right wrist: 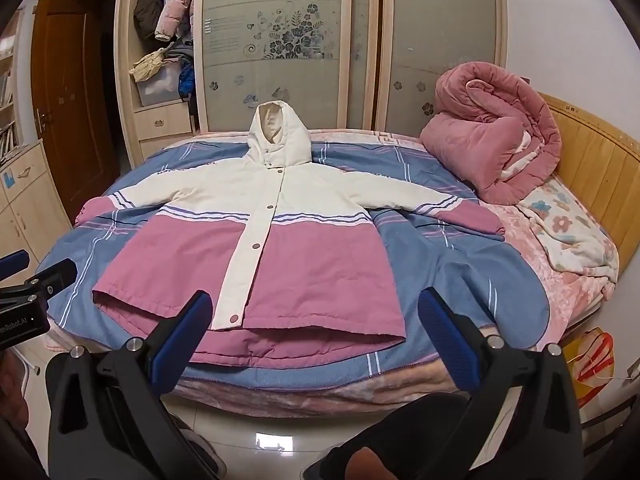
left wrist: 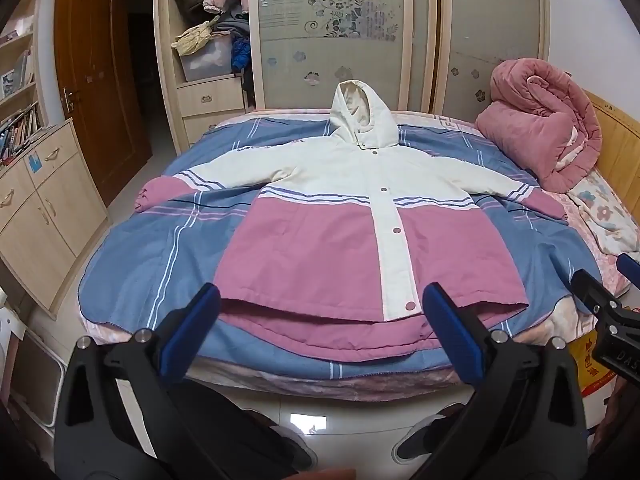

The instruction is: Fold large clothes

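A hooded jacket (left wrist: 352, 216), white on top and pink below, lies flat and face up on the bed (left wrist: 132, 264), buttoned, sleeves spread out to both sides, hood toward the wardrobe. It also shows in the right wrist view (right wrist: 280, 240). My left gripper (left wrist: 320, 300) is open and empty, held before the jacket's hem at the foot of the bed. My right gripper (right wrist: 316, 304) is open and empty, beside the left one, also facing the hem. Each gripper shows at the edge of the other's view: the right one (left wrist: 600, 292), the left one (right wrist: 36, 276).
A rolled pink quilt (left wrist: 544, 136) lies at the bed's far right by the wooden headboard (left wrist: 616, 144). A wardrobe with glass doors (left wrist: 332, 32) stands behind the bed. A low cabinet (left wrist: 44, 208) and a wooden door (left wrist: 96, 80) stand left. An orange bag (right wrist: 592, 364) sits on the floor, right.
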`<state>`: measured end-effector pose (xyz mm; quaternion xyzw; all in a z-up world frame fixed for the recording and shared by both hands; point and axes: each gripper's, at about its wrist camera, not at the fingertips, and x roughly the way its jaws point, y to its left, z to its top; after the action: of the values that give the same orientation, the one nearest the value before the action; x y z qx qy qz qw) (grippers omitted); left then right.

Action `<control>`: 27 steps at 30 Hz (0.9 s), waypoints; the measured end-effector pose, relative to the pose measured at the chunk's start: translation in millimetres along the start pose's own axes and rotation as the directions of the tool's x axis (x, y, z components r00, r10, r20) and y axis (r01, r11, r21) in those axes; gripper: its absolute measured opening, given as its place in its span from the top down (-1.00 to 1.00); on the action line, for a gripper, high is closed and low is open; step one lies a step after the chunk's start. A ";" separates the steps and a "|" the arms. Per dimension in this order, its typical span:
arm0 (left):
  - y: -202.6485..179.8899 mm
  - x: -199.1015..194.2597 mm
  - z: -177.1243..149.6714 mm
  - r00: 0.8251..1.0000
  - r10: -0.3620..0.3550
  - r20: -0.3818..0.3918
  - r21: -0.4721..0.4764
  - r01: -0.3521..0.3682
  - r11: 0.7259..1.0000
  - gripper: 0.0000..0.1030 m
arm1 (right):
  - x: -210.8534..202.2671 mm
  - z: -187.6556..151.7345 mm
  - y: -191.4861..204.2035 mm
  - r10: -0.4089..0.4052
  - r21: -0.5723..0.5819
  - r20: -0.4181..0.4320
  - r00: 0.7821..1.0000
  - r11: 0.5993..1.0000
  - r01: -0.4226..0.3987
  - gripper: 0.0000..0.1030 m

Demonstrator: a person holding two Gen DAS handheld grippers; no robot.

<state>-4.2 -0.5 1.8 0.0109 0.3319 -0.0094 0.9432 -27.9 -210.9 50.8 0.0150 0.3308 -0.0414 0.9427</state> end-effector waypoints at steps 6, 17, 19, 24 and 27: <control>-0.5 3.3 0.3 1.000 0.002 -0.004 0.003 -0.002 1.000 -0.96 | 4.2 0.6 -0.8 -0.002 0.007 -0.005 1.000 1.000 0.002 -0.97; -1.2 4.2 1.1 1.000 0.005 -0.005 0.005 -0.005 1.000 -0.96 | 7.2 0.3 -2.7 0.000 0.010 -0.005 1.000 1.000 0.000 -0.97; -1.1 4.7 1.2 1.000 0.008 -0.006 0.007 -0.008 1.000 -0.96 | 8.1 1.2 -3.1 0.000 0.011 -0.005 1.000 1.000 0.000 -0.97; -1.9 6.1 1.1 1.000 0.009 -0.006 0.007 -0.009 1.000 -0.96 | 7.9 -0.1 -2.5 -0.001 0.009 -0.005 1.000 1.000 0.001 -0.97; -1.3 6.2 1.2 1.000 0.007 -0.007 0.007 -0.007 1.000 -0.96 | 8.3 -0.5 -2.6 -0.001 0.010 -0.006 1.000 1.000 0.001 -0.97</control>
<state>1.4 -1.9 -1.2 0.0153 0.3354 -0.0073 0.9419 -22.0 -214.0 45.2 0.0197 0.3333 -0.0432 0.9416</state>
